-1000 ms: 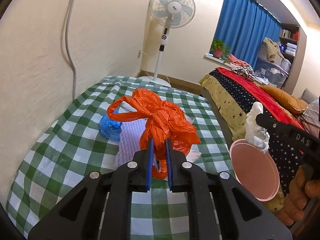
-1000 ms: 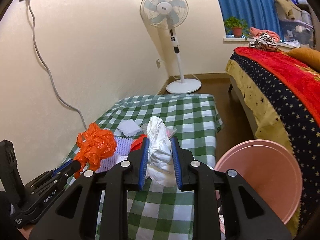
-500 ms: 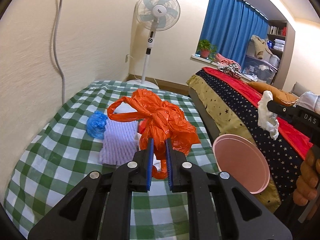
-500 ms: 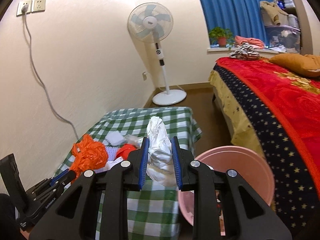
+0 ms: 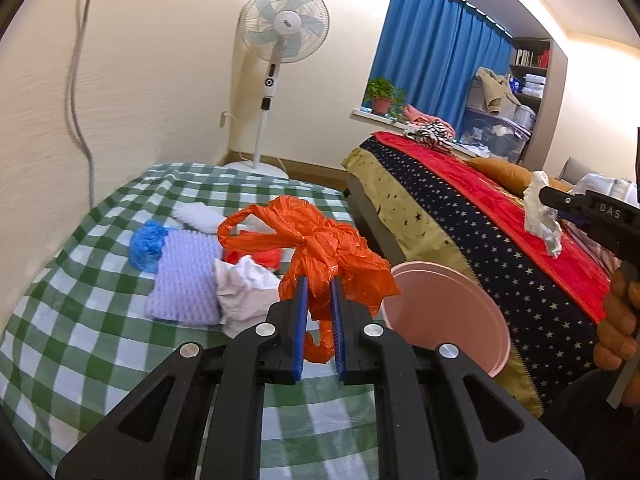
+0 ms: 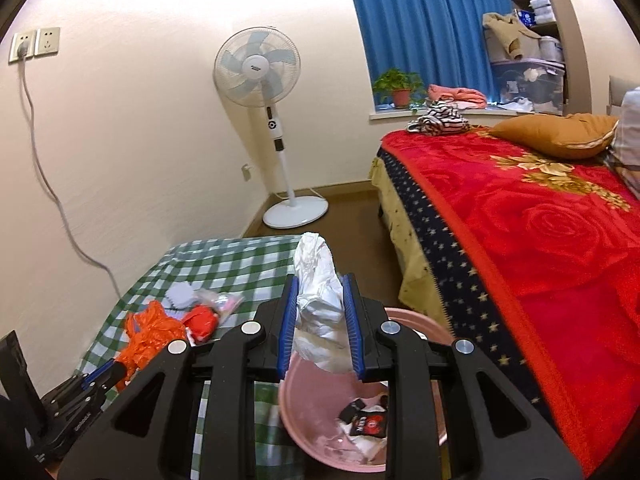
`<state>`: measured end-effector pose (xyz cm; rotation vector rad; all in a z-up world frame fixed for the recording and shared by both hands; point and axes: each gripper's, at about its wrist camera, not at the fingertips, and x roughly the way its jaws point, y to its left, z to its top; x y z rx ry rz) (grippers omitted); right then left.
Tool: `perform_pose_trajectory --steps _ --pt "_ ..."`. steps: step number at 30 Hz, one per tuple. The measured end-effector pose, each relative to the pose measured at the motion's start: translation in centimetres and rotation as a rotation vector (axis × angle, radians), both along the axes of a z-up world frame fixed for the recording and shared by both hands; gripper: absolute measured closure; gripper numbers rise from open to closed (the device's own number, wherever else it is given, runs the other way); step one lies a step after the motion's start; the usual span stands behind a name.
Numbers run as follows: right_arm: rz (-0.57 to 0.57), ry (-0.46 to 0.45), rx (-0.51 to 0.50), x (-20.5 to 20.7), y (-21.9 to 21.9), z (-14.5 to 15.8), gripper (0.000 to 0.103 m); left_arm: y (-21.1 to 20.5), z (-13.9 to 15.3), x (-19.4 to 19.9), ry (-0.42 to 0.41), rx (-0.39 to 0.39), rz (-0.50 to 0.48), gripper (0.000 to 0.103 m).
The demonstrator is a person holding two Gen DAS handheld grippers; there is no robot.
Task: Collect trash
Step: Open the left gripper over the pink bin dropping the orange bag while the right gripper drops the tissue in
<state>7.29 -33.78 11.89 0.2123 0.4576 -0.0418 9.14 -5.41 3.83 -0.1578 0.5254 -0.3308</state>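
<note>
While pinched between right gripper point(image 6: 319, 314) jaws, white wad point(image 6: 318, 308) above pink bin point(image 6: 434, 328)

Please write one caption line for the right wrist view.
Right gripper holds white crumpled paper above a pink bin.

Below the right gripper point(image 6: 320, 300), its own black frame hides most of the pink bin point(image 6: 304, 432); the wrappers inside are too small to identify. Ahead of the left gripper point(image 5: 319, 296), the orange bag point(image 5: 320, 248) covers part of a red item point(image 5: 268, 258) that cannot be identified.
</note>
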Motion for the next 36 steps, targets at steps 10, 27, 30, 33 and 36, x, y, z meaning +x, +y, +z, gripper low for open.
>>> perform_pose_trajectory --steps 10,27,30,33,36 --pt "-0.042 0.023 -0.024 0.3 -1.4 -1.4 0.079 -4.3 -0.4 0.1 0.002 0.000 -0.062 0.092" --pt "-0.115 0.075 -0.028 0.4 -4.0 -3.0 0.079 -11.1 -2.5 1.7 0.023 0.036 -0.180 0.092" --pt "-0.121 0.078 -0.026 0.5 -4.1 -3.1 0.079 -11.8 -2.8 2.0 0.026 0.045 -0.193 0.092" --pt "-0.129 0.083 -0.022 0.6 -4.3 -3.2 0.079 -12.2 -2.8 2.3 0.025 0.054 -0.202 0.092" --pt "-0.132 0.086 -0.014 0.7 -4.2 -3.3 0.079 -12.4 -2.9 2.6 0.031 0.053 -0.208 0.092"
